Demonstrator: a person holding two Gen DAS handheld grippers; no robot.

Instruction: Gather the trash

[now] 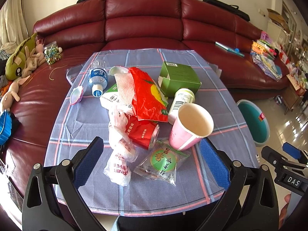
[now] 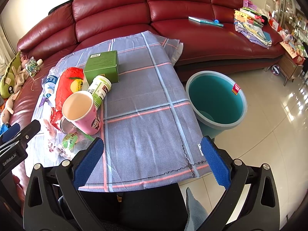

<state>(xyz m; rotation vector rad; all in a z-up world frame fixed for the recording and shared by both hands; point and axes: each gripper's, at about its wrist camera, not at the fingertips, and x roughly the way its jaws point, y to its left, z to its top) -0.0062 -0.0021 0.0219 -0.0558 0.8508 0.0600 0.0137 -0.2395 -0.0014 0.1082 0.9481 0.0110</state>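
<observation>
Left gripper (image 1: 152, 165): jaws spread wide, holding nothing; hangs just above the near end of the trash heap.
Between the left jaws: a clear snack packet with a green round label (image 1: 163, 162) and a crumpled white plastic bag (image 1: 120, 159), both lying flat on the cloth.
Just ahead of the left jaws: pink paper cup (image 1: 189, 127), tilted, mouth toward the camera; beside it a red can (image 1: 143, 132) on its side.
Further ahead: red snack bag (image 1: 149, 94), white-and-green canister (image 1: 182, 101) lying down, green carton (image 1: 180, 77), water bottle (image 1: 97, 77) on its side.
Right gripper (image 2: 153, 158): jaws wide apart, empty; only bare checked tablecloth (image 2: 146, 96) lies between them.
Left of the right jaws: the trash heap, cup nearest.
Ahead-right of the right jaws: teal bin (image 2: 217, 100) on the tiled floor, touching the cloth's edge; contents hard to tell.
Backdrop: red leather sofa (image 1: 142, 19).
</observation>
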